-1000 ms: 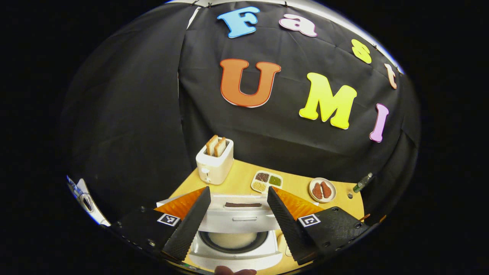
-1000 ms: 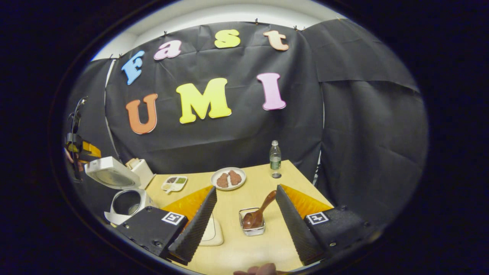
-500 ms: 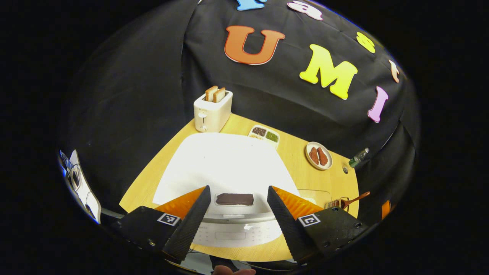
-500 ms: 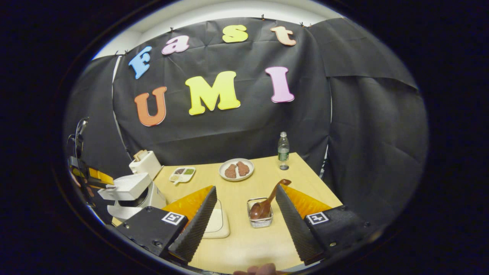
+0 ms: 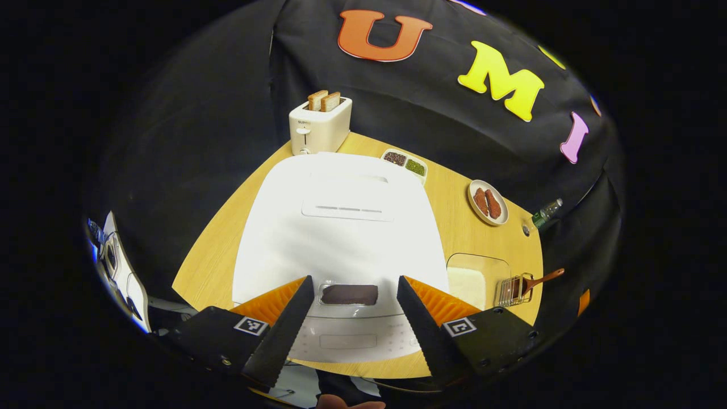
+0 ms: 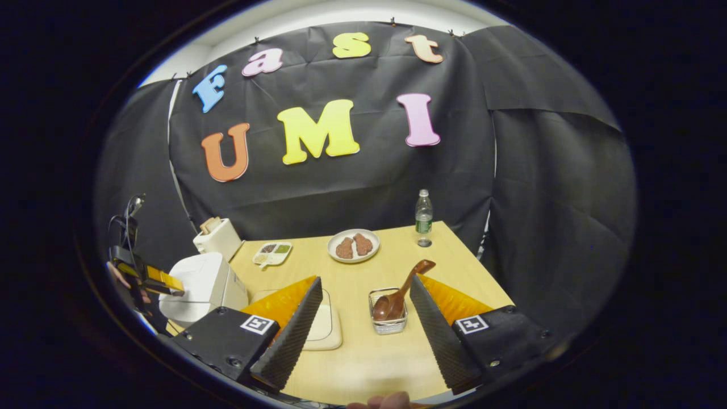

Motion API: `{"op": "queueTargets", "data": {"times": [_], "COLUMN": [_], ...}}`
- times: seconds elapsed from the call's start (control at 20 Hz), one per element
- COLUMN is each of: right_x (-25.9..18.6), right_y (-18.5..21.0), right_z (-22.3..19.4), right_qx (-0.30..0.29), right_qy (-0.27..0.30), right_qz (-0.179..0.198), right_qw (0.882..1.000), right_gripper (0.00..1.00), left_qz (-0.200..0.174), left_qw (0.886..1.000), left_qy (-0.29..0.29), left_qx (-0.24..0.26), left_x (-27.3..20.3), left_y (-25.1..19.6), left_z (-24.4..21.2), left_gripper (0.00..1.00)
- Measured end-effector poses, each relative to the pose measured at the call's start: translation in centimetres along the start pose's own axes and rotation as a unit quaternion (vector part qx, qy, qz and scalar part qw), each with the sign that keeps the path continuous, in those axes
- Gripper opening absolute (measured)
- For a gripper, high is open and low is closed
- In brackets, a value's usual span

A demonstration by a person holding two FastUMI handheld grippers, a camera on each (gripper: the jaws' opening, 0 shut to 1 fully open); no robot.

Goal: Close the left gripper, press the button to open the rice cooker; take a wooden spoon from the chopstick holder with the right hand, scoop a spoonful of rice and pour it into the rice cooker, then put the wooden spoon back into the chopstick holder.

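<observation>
Left gripper (image 5: pixel 352 318) jaws spread wide, holding nothing, poised over the front edge of the cooker (image 5: pixel 341 227). Lid is down. Dark panel (image 5: pixel 349 294) sits right between the jaws; a faint bar (image 5: pixel 347 341) lies nearer, toward the camera. Which of these is the release button I can't tell, glare washes out the white lid. The task wants the jaws shut before pressing, so closing comes first, then a push straight down ahead of the tips.

Right gripper (image 6: pixel 363 335) jaws also wide apart, empty, above the tabletop (image 6: pixel 363 363). Holder (image 6: pixel 388 318) stands just ahead between the jaws, a little to the right. Spoon (image 6: pixel 400 289) rests bowl-down in it, handle leaning up and right toward the right-hand jaw. Rice dish (image 6: pixel 325 329) is beside the left-hand jaw, partly hidden behind it.
</observation>
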State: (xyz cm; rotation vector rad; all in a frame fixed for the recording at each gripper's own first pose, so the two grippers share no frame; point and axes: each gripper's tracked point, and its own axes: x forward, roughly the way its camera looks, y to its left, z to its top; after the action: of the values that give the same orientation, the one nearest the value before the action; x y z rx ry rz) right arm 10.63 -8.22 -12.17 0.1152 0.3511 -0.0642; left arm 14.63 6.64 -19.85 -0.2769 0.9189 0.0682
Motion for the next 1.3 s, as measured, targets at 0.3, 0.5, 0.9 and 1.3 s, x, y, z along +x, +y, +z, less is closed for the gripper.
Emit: {"op": "queueTargets", "data": {"times": [0.3, 0.5, 0.9, 1.3], "right_x": [1.0, 2.3, 3.9, 4.8], "right_y": [0.0, 0.5, 0.5, 0.2], "right_z": [0.6, 0.2, 0.2, 1.0], "right_qx": [0.015, 0.028, 0.035, 0.01], "right_qy": [-0.007, 0.005, 0.016, 0.017], "right_qz": [0.01, 0.031, 0.064, 0.088], "right_qw": [1.0, 0.999, 0.997, 0.996], "right_gripper": [1.0, 0.99, 1.0, 1.0], "left_qz": [0.011, 0.04, 0.046, 0.066], "left_qw": [1.0, 0.997, 0.997, 0.994], "left_qy": [0.019, 0.021, -0.027, -0.08], "left_qx": [0.005, 0.069, 0.064, 0.048], "left_x": [0.2, 0.5, 0.8, 0.6], "left_y": [0.4, 0.5, 0.2, -0.4], "left_z": [-0.5, -1.3, -0.9, 0.4], "left_gripper": [0.96, 0.97, 1.0, 0.98]}}
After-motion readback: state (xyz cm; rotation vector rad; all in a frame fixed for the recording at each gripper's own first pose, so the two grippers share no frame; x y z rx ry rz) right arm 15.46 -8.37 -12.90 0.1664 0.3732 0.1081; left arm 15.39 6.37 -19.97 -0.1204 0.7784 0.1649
